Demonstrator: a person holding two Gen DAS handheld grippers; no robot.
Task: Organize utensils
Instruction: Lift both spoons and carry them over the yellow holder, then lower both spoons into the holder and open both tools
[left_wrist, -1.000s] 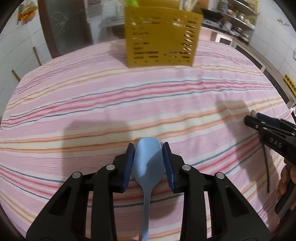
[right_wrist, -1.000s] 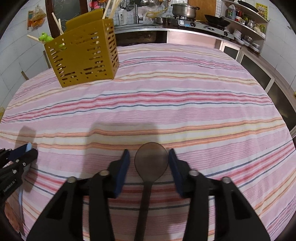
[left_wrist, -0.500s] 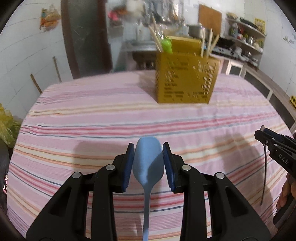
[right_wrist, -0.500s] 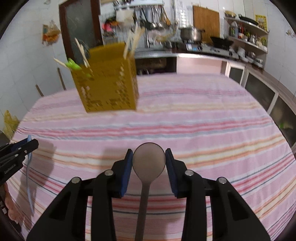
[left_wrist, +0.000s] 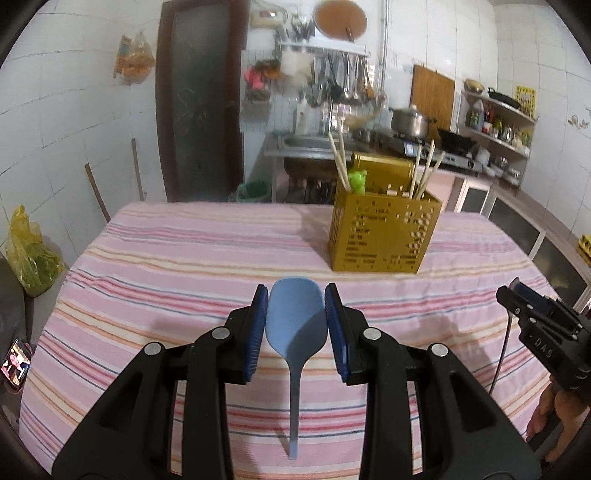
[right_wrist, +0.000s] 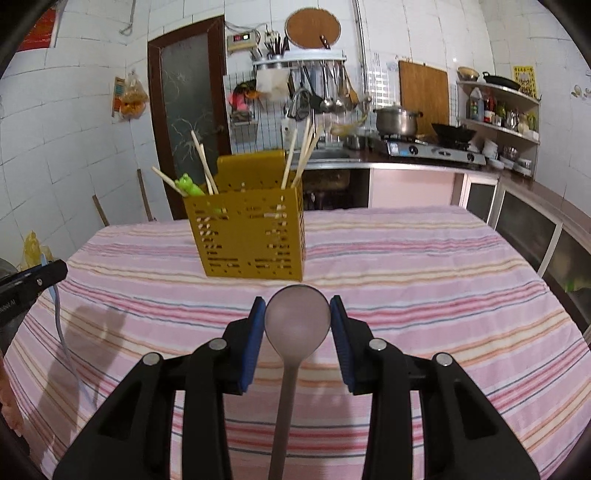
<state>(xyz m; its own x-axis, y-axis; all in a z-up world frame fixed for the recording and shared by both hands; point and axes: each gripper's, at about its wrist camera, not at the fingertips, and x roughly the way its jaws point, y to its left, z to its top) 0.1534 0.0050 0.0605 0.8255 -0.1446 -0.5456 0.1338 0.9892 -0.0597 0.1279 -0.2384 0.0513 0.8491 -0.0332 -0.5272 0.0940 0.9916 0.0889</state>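
Note:
My left gripper (left_wrist: 296, 317) is shut on a blue spoon (left_wrist: 296, 325), pads on both sides of its bowl, handle hanging down above the striped tablecloth (left_wrist: 184, 266). My right gripper (right_wrist: 297, 325) is shut on a grey-brown spoon (right_wrist: 297, 317) the same way. A yellow perforated utensil holder (left_wrist: 382, 238) with chopsticks and a green-topped utensil stands further back on the table, ahead and right of the left gripper, ahead and left of the right one (right_wrist: 251, 236). Each gripper shows at the edge of the other's view: the right gripper (left_wrist: 517, 295) and the left gripper (right_wrist: 51, 271).
A kitchen counter with a stove and pot (right_wrist: 397, 122) runs behind the table. Shelves (right_wrist: 498, 110) line the right wall. A yellow bag (left_wrist: 31, 254) sits left of the table, and a phone (left_wrist: 14, 363) lies by its near left edge.
Both grippers have risen and tilted up with their spoons still held. The holder and the kitchen behind it have come further into view.

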